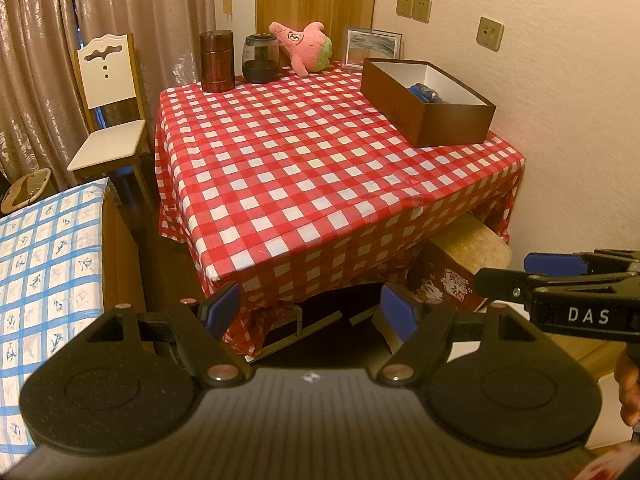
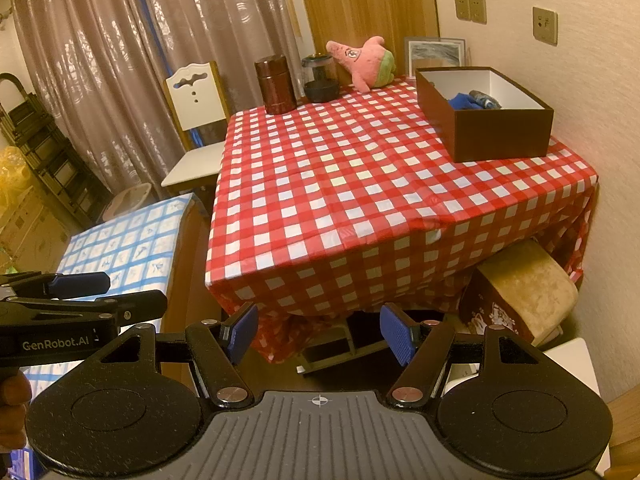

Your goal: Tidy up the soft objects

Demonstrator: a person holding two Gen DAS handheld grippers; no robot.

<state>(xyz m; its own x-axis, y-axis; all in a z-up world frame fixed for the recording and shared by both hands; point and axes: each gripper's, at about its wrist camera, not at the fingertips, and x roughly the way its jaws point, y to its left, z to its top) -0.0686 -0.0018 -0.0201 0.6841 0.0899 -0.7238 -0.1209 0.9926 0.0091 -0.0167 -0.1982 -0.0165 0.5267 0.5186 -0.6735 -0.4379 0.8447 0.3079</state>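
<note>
Hanging short of the worktop's [image 1: 320, 168] near edge, left tongs [image 1: 310, 312] and right tongs [image 2: 320, 334] both gape with nothing between them. The pink plush toy [image 1: 304, 46] sits at the far edge, beside the brown box [image 1: 432, 120] along the right edge.

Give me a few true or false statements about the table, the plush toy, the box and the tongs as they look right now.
1. The pink plush toy lies inside the brown box. False: it sits on the checkered tablecloth at the far edge, outside the box.
2. Both tongs are open and hold nothing. True: the left tongs and right tongs are empty.
3. The box is empty. False: something blue lies in it.
4. A brown canister stands beside a dark glass jar. True.
5. The box has a lid on. False: it is open on top.
</note>
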